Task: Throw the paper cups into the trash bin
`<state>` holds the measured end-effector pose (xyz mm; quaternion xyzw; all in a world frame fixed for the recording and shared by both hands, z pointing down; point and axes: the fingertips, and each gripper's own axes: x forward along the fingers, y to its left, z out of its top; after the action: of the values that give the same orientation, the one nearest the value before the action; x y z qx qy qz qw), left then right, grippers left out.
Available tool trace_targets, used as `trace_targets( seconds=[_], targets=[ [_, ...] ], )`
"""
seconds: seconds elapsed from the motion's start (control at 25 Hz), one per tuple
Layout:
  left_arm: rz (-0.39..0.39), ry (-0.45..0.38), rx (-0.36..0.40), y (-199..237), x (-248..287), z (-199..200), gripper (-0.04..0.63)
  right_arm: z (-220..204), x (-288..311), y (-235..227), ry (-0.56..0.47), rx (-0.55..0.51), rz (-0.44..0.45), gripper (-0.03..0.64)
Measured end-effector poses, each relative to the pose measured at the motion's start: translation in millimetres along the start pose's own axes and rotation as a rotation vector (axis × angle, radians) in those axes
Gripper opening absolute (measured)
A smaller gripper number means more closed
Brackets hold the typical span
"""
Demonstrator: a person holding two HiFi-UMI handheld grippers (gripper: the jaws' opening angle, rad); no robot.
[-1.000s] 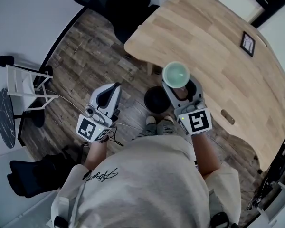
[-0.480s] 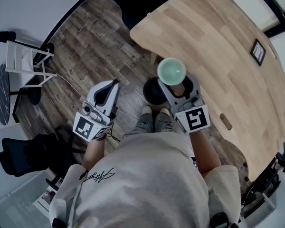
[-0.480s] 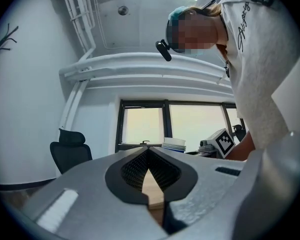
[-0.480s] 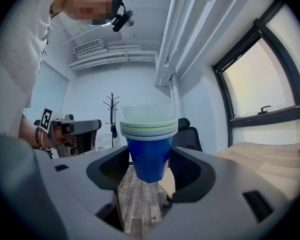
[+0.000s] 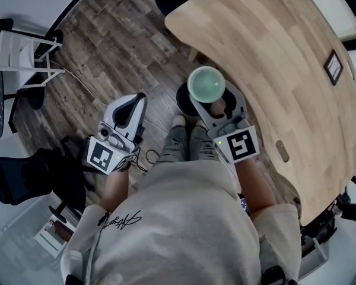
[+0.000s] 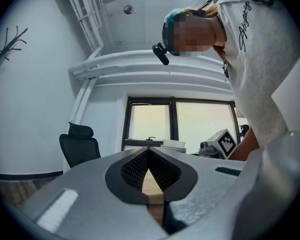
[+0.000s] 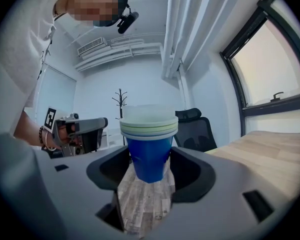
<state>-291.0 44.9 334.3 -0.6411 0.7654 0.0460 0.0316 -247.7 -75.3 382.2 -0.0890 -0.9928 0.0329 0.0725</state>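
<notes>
1. Bench (image 5: 273, 58): light wood top with rounded corners. A small dark-framed item (image 5: 333, 67) lies near its far right edge. A small oval fitting (image 5: 281, 148) sits close to the near edge.
2. Floor (image 5: 113, 46): grey-brown wood planks. A black trash bin (image 5: 182, 100) stands on it just off the bench's near edge, with the person's shoes (image 5: 179, 122) beside it.
3. A white frame stand (image 5: 21, 46) and a black office chair (image 5: 24, 180) stand on the floor, well apart from the bench.

The stack of paper cups (image 5: 206, 83) hides most of the trash bin (image 5: 181, 100) below it.
</notes>
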Motion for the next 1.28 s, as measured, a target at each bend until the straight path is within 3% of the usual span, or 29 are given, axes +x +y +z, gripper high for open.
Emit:
trace_targets(
  seconds=[0.6,0.92,1.28],
  targets=[
    [0.075,-0.004,-0.018,20.7,-30.1,-28.5,0.003,-58.4,38.3,44.1,0.098,0.036,0.124,0.261],
    [0.080,-0.012,-0.060,25.7,-31.5,-48.8,0.003,-97.1,43.9,51.4,0.164,0.050,0.134,0.261],
    [0.067,0.017,-0.134,32.5,-30.6,-85.7,0.003,-147.3,51.3,53.1,0.219,0.142,0.129,0.261]
  ],
)
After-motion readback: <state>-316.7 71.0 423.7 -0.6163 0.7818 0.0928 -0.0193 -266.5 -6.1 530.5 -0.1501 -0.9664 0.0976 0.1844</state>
